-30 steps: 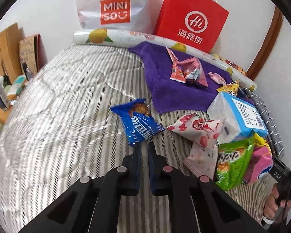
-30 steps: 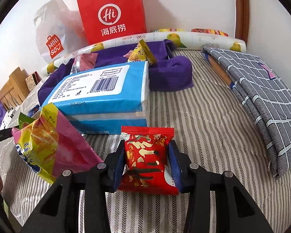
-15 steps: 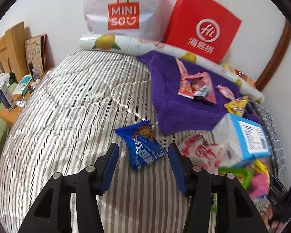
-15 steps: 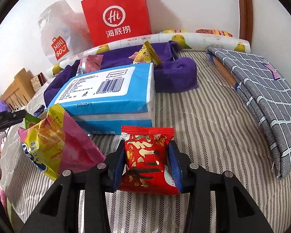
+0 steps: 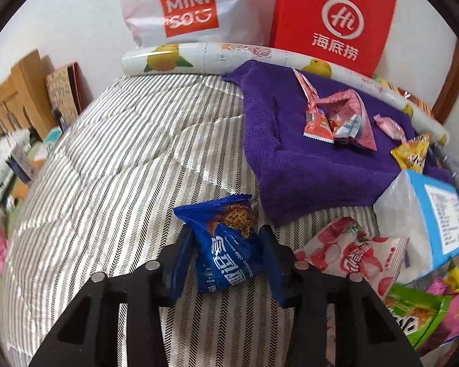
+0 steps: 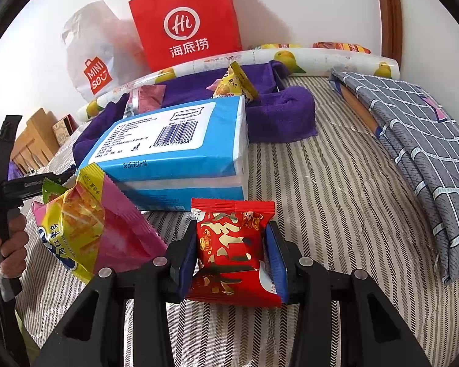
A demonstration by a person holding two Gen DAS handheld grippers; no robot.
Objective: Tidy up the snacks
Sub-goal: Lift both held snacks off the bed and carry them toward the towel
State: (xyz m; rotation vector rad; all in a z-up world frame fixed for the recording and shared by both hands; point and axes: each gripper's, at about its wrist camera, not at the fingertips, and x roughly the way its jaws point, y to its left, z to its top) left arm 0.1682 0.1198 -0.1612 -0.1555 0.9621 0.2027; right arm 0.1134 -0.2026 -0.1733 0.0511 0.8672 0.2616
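Blue cookie packet [image 5: 226, 244], crinkled, between left gripper [image 5: 226, 263] fingers

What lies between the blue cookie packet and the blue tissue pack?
In the left wrist view, a lychee-print snack bag lies between the blue cookie packet and the tissue pack.

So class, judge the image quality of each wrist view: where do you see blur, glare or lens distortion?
Left wrist view: the MINISO bag logo is smeared by motion blur, the striped bed cover bulges from fisheye distortion, with shiny glare patches. Right wrist view: sharp, the tissue pack barcode readable, black corners vignetted.
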